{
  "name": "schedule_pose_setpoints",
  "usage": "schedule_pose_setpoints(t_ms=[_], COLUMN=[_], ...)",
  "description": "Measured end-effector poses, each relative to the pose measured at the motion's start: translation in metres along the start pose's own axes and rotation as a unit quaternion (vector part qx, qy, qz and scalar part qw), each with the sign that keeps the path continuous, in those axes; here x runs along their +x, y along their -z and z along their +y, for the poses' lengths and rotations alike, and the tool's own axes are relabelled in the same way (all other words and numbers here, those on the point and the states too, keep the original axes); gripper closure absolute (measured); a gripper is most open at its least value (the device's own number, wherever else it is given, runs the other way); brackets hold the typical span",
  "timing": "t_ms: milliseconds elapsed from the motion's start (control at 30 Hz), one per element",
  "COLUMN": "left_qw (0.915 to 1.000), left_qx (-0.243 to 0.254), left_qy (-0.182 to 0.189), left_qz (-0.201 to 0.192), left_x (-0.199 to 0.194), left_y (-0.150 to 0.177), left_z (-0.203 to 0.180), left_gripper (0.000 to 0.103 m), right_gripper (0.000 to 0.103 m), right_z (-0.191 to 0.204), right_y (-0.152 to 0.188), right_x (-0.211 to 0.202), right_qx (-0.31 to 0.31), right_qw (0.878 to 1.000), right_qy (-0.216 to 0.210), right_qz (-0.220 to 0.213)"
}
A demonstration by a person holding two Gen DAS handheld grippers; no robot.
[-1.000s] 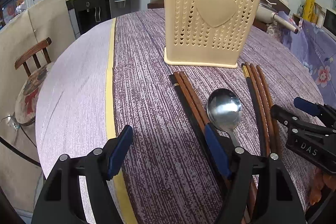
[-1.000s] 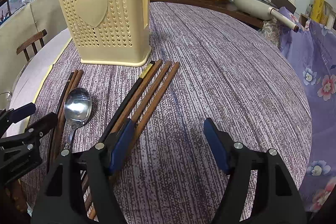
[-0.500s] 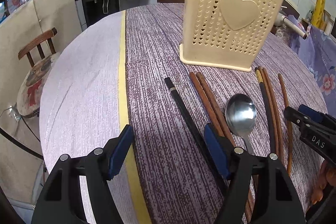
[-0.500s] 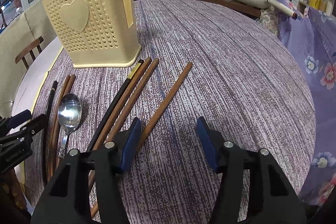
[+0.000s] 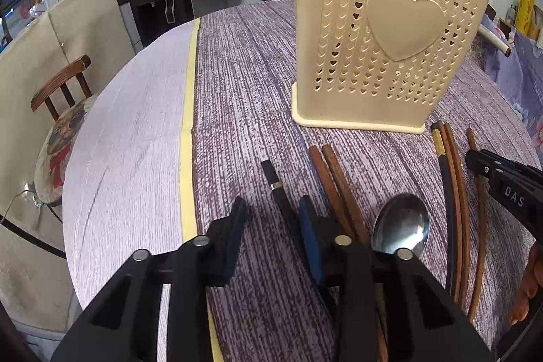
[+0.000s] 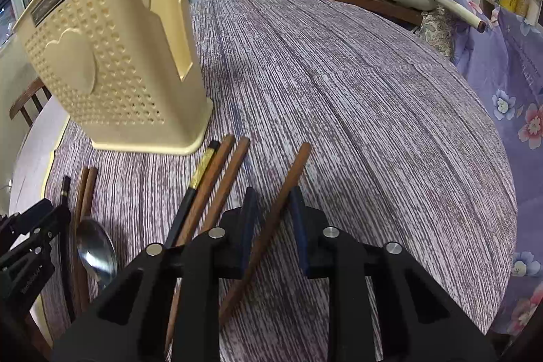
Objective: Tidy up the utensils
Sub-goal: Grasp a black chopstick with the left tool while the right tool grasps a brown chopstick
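My right gripper [image 6: 273, 219] was closing around a lone brown chopstick [image 6: 288, 182]; my left gripper [image 5: 271, 233] was closing around a black chopstick [image 5: 276, 192]. Beyond: spoon [image 5: 402, 226], remaining chopsticks [image 5: 336, 182], cream holder [image 5: 383, 39] upright on the table [image 6: 373, 90].

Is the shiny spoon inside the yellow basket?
No, the spoon lies flat on the table in front of the basket, between the chopsticks.
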State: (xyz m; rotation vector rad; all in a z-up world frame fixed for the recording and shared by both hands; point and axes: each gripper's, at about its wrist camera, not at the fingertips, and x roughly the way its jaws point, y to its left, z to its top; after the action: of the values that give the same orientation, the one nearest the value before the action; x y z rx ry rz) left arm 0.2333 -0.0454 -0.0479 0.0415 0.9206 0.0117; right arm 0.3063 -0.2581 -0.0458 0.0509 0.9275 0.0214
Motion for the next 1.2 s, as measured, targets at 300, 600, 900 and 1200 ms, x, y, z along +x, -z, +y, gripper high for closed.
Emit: schedule_pose_setpoints(t_ms=[300,600,900,1200], left_qw=[0.9999,0.9994,0.9995,0.9996], left_qx=[-0.011,-0.027,-0.025,-0.028], left_qy=[0.008,0.019,0.016,-0.007], left_qz=[0.005,0.007,0.007,0.0], left_x=[0.003,-0.002,-0.007,-0.014], left_y=[-0.007,-0.003,0.004,0.016], left_z=[-0.002,-0.002,-0.011,-0.016], left_gripper=[0.088,0.09,0.076,0.087], right_gripper=[0.09,0.09,0.09,0.09], right_z=[0.0,0.007,0.005,0.006], right_y=[-0.006,-0.003,0.0,0.003], right_x=[0.008,0.007,0.005,0.004], right_qx=[0.021,0.021,0.02,0.021], right_qw=[1.0,1.0,1.0,1.0], right_qy=[-0.012,-0.008,-0.01,-0.009], right_qz=[0.001,0.0,-0.002,-0.005])
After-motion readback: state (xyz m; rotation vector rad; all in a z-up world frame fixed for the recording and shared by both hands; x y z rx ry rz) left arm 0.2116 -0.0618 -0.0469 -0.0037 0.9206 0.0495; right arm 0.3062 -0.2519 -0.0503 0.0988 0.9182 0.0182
